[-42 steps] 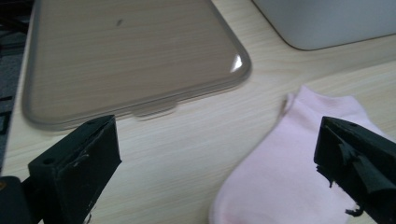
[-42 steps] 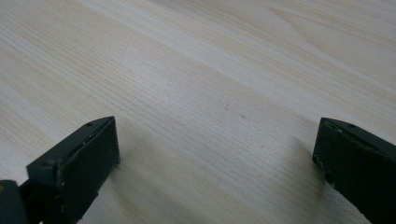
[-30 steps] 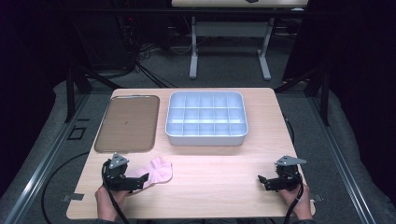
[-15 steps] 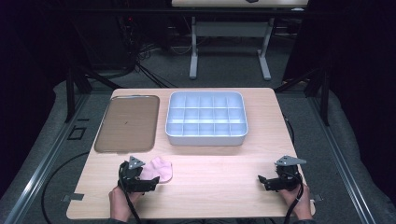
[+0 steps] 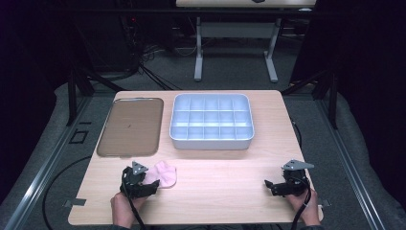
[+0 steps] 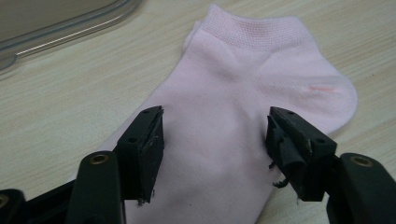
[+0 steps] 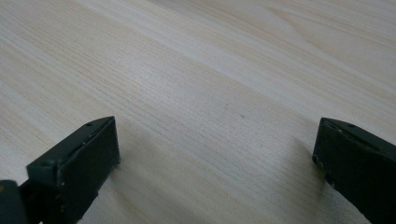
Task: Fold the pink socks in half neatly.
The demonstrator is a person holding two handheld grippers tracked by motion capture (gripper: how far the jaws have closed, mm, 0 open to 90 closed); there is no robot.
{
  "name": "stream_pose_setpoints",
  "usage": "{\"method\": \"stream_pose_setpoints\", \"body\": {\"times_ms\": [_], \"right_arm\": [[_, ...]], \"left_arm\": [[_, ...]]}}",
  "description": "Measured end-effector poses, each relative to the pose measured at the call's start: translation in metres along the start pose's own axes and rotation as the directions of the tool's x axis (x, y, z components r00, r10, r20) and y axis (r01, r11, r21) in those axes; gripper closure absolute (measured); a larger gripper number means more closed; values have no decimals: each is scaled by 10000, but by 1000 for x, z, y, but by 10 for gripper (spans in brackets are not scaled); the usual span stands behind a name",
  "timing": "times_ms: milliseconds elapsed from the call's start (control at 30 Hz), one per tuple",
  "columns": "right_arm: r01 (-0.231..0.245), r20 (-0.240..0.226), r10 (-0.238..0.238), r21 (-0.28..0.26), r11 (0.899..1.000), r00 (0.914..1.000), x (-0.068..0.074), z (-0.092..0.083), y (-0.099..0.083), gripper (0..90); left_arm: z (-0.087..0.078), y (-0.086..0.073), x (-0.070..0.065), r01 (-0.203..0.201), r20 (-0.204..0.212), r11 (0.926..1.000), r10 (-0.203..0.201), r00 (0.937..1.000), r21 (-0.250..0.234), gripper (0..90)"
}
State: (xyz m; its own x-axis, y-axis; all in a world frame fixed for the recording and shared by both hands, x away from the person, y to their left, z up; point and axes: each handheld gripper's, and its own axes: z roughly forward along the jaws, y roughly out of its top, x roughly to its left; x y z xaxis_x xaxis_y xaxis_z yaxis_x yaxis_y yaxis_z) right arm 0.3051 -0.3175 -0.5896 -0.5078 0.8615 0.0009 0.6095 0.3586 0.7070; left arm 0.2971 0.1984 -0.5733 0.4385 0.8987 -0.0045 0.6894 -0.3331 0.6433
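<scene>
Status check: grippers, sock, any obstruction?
Left gripper closing over flat pale pink cotton sock, no pinch yet. Right gripper open, idle. Nothing in the way.

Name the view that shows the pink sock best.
The left gripper view: the sock lies close up, cuff and heel plain, between the left claw jaws. The high view shows it small, partly behind that claw. The right gripper view looks at bare table.

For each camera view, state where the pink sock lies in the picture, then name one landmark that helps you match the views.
High view: pink sock lies low and left of centre on the table, beside the left hand-held gripper.
Left gripper view: sock spans the centre, running between the jaws.
Right gripper view: not in it.
Shared landmark: the flat tray, its rim top left.
</scene>
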Motion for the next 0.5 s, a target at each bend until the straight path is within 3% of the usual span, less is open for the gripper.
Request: {"method": "stream_pose_setpoints", "body": {"times_ms": [300,367,500], "right_arm": [[-8,8,8,0,10000,10000,0,0,0,0],[-9,15,9,-4,10000,10000,0,0,0,0],[-16,21,16,-11,10000,10000,0,0,0,0]], "left_arm": [[-3,-2,1,-80,88,9998,82,9999,-170,585],[-3,-4,2,-2,64,9995,4,10000,-321,673],[-3,-7,4,54,104,9985,-49,9999,-538,741]]}}
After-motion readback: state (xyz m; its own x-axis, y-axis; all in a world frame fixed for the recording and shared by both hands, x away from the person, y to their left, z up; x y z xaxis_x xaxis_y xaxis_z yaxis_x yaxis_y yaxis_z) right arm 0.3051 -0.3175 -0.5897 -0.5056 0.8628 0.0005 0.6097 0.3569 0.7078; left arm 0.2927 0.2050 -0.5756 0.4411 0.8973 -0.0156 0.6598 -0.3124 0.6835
